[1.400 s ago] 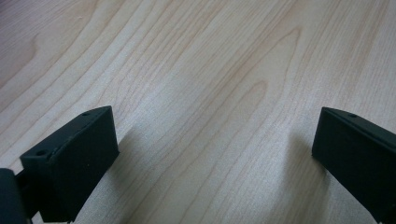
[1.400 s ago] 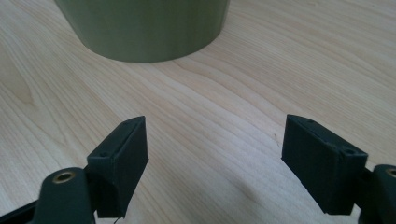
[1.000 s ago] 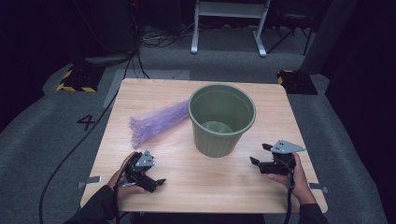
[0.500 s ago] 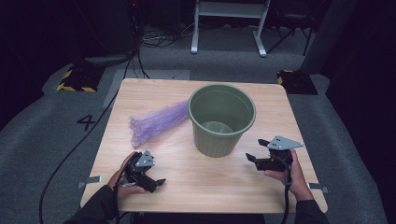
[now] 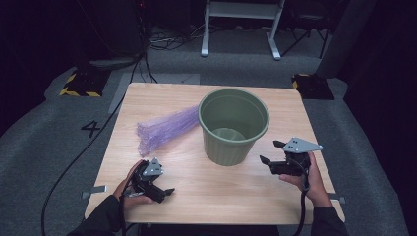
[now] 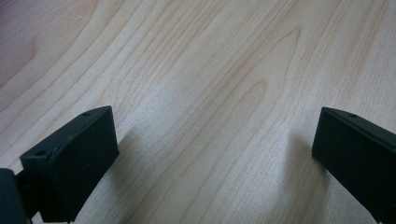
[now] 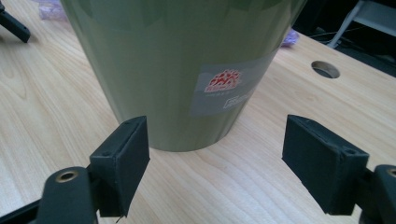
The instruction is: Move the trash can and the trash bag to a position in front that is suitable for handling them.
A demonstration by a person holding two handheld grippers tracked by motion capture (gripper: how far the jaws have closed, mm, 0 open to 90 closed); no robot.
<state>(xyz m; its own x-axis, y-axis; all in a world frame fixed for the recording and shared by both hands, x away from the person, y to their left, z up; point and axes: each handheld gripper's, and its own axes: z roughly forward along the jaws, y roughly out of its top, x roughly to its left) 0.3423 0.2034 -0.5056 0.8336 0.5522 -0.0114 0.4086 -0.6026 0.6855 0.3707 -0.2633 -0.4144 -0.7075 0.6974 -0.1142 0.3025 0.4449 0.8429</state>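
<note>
Bin (image 5: 234,126), green plastic, upright near the middle of the wooden worktop (image 5: 162,96), a label on its wall. Purple bag (image 5: 162,129), folded, flat just left of the bin. Right hand-held gripper (image 5: 272,154), jaws wide apart and empty, near the bin's base. Left hand-held gripper (image 5: 167,193), jaws spread, empty, low over bare wood at the near edge.

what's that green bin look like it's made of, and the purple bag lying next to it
The green bin looks like moulded plastic: smooth, slightly glossy walls with a printed sticker. The purple bag looks like thin plastic film: translucent and finely creased. Neither can be confirmed by look alone.
</note>
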